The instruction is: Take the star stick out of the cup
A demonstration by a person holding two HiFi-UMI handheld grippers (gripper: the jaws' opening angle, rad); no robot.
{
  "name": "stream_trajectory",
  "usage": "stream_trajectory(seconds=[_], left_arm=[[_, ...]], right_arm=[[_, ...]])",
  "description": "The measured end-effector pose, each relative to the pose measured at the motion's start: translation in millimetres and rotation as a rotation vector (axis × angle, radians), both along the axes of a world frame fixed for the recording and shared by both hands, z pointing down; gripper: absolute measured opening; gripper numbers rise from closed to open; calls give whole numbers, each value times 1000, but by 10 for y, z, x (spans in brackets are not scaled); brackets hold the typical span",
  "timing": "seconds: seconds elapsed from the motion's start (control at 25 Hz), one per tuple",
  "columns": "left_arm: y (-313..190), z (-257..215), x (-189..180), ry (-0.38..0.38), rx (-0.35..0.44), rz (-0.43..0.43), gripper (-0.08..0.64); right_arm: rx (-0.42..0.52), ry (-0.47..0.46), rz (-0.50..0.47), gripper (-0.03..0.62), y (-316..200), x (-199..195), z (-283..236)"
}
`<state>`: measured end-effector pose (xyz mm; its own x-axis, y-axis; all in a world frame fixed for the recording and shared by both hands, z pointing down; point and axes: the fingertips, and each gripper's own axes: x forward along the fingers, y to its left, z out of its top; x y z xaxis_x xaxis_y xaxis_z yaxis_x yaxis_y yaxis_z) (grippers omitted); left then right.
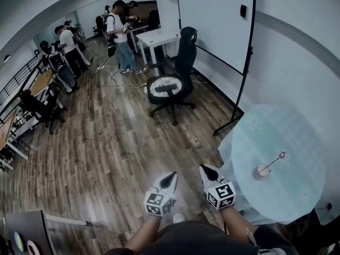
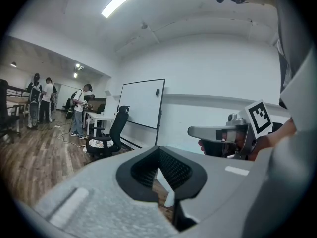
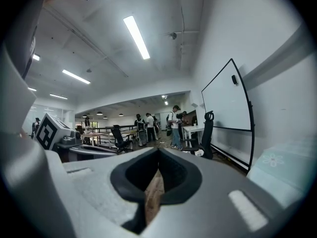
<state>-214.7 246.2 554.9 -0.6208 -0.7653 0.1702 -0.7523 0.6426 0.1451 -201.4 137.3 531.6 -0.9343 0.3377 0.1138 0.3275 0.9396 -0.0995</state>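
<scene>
Off at about two o'clock from the two grippers, in the head view, stands a round table (image 1: 297, 137) under a pale blue cloth with faint flower prints. Near its nine o'clock edge sits a small cup (image 1: 262, 170). The star stick (image 1: 273, 162) leans out of the cup toward two o'clock, with its pink star at the top end, clear of the rim.

Both grippers are held low in front of the person, over the wood floor (image 1: 106, 153) and well apart from the cup. The left gripper (image 1: 171, 176) has its jaws pressed together with nothing between them (only a sliver of floor shows below the tips in its own view). The right gripper (image 1: 205, 168), just beside it and nearer the table, is likewise clenched and empty. Each carries its cube of square markers.

At twelve o'clock from the grippers a black office chair (image 1: 172, 81) stands on the floor. A whiteboard (image 1: 212, 20) on a stand is behind it at one o'clock. Further off, at about eleven o'clock, several people (image 1: 119, 33) stand near desks.
</scene>
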Motion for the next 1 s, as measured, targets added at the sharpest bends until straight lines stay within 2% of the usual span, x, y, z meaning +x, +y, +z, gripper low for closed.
stream_trajectory(seconds=[0.32, 0.56, 0.76, 1.0], left_arm=[[171, 165, -439, -4, -16, 65, 5], [64, 223, -688, 14, -6, 106, 5], [-299, 344, -776, 37, -18, 168, 5], [-1009, 344, -1031, 19, -26, 239, 5]], right_arm=[[1, 29, 75, 3, 123, -366, 201], [15, 61, 125, 3, 10, -458, 314], [-2, 60, 211, 3, -383, -476, 351], [-17, 17, 305, 3, -1065, -692, 303]])
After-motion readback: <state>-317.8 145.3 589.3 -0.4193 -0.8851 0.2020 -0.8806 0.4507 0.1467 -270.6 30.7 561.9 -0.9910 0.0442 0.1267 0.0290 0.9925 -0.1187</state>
